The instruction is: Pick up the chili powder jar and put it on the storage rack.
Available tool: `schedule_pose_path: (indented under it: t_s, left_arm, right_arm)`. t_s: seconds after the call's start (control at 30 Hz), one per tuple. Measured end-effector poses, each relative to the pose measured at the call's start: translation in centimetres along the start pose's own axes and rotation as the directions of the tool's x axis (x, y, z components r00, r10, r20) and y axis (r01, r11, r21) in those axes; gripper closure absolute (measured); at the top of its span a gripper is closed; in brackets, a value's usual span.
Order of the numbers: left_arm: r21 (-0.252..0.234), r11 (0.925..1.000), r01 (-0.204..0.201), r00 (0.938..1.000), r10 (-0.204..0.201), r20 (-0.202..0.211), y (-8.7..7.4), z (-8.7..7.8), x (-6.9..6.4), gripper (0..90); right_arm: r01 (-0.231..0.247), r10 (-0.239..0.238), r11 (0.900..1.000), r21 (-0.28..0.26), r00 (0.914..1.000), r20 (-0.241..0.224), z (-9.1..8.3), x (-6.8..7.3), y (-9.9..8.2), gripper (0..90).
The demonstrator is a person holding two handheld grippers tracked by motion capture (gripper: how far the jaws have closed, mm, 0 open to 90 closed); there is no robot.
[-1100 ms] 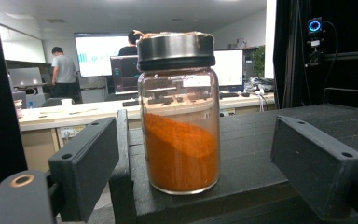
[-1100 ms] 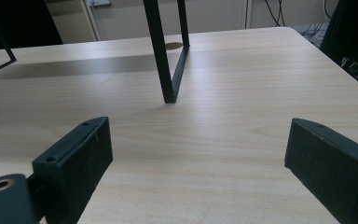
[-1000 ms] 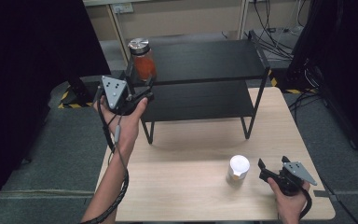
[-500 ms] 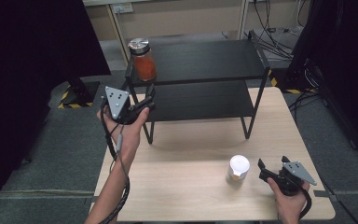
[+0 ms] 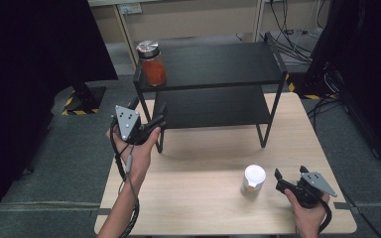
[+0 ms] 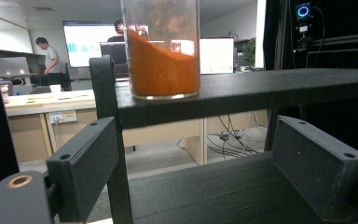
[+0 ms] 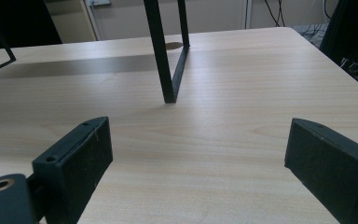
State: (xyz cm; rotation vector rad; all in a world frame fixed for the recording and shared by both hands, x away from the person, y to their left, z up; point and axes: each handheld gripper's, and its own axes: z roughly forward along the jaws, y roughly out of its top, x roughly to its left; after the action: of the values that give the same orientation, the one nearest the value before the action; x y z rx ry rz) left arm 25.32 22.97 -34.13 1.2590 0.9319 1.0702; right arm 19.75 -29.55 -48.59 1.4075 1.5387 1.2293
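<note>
Office desks, a lit wall screen and two people far off form the blurred backdrop behind the black two-tier rack (image 5: 213,64) in the left gripper view; the screen's writing is too small to read.

Left gripper (image 5: 151,124): jaws spread wide with nothing between the pads, held in the person's left hand (image 5: 134,148) at the rack's front left corner post, level with the lower shelf. In its own view the post rises between the jaws and cuts across the scene. Just above, on the front left corner of the top shelf, stands the glass jar (image 5: 152,63) of orange powder with a metal lid; in the left gripper view its top is cut off by the frame edge, and no label can be made out.

Compared with a second ago, the left gripper has dropped from beside the jar down to the lower shelf, and the jar stands free where it was.

Right gripper (image 5: 284,181): jaws also wide apart and empty, low over the wooden table (image 5: 203,208) near its front right corner, unmoved. Just to its left stands a white-lidded cup (image 5: 253,179); any print on its side is too small to tell.
</note>
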Motion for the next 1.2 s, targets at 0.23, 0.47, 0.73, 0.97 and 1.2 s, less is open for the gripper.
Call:
schedule_pose_path:
  t_s: [0.23,0.47,0.73,0.97,1.2]
  left_arm:
    - [0.008,1.0,-0.001,1.0,0.001,0.004,-0.7,-0.3,0.0,13.7]
    - [0.03,0.9995,0.002,1.0,-0.002,0.007,-2.1,-0.7,-0.1,13.7]
    - [0.047,0.9989,0.007,0.9998,-0.008,0.016,-3.6,-1.3,-0.3,13.7]
    - [0.065,0.9978,0.015,0.9997,-0.016,0.018,-4.9,-1.8,-0.5,13.7]
    - [0.079,0.9967,0.018,0.9996,-0.02,0.021,-5.8,-2.2,-0.8,13.7]
  right_arm:
    - [0.001,-0.001,1.0,0.001,1.0,0.0,0.0,0.0,0.0,7.6]
    - [0.0,0.0,1.0,0.0,1.0,-0.001,0.0,0.0,0.0,7.6]
    - [0.001,-0.001,1.0,0.0,1.0,0.0,0.0,0.0,0.0,7.6]
    - [0.001,-0.001,1.0,-0.001,1.0,0.0,0.0,0.1,0.0,7.6]
    - [0.002,-0.002,1.0,-0.001,1.0,0.0,0.0,0.1,0.0,7.6]
